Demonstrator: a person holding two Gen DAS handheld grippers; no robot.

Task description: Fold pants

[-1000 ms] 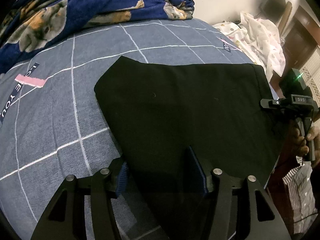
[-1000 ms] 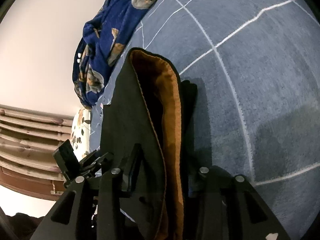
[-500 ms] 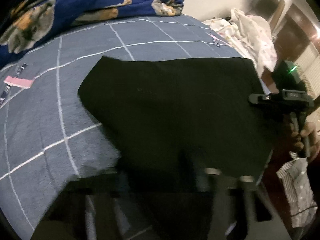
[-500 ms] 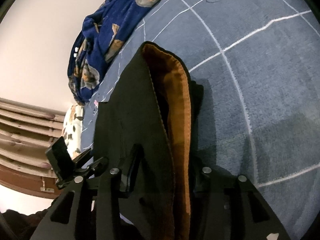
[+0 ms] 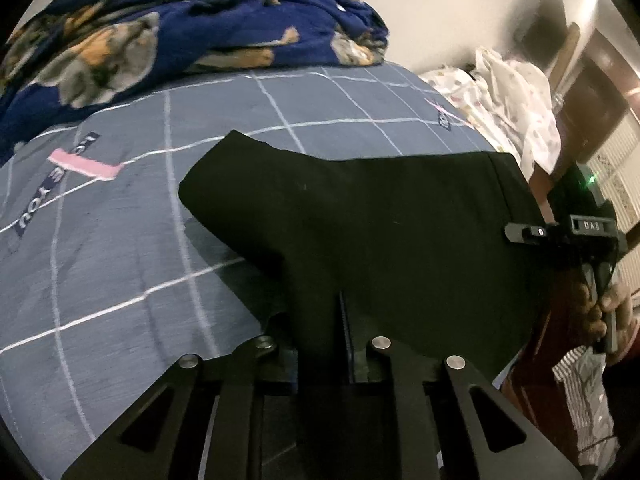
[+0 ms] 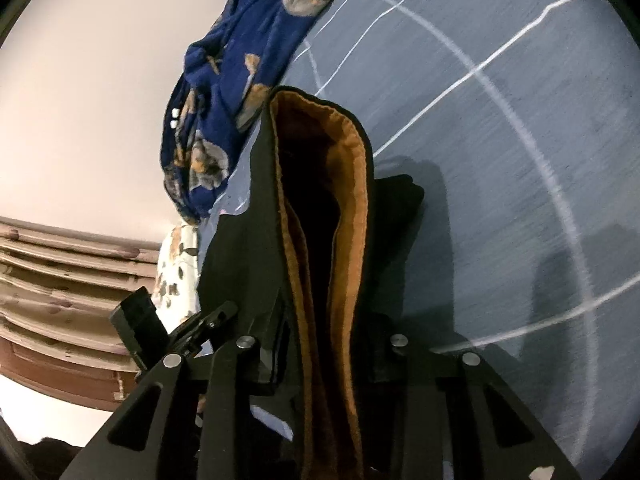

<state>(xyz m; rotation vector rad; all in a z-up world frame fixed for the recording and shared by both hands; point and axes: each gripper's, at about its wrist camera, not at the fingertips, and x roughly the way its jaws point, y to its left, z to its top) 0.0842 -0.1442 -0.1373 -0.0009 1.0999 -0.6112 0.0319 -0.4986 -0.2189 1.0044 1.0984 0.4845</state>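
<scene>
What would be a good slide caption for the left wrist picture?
Left gripper pinches the near edge of black pants spread on a blue checked bed cover.

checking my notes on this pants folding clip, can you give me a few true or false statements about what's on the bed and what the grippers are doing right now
1. The pants are black with an orange-brown lining. True.
2. The left gripper stands wide open, clear of the cloth. False: its jaws have just closed on the near edge of the pants.
3. The bedsheet is grey-blue with white grid lines. True.
4. The blue blanket lies on top of the pants. False: it is bunched at the far side of the bed, apart from them.
5. The right gripper holds nothing. False: it grips the pants' lined end.
</scene>
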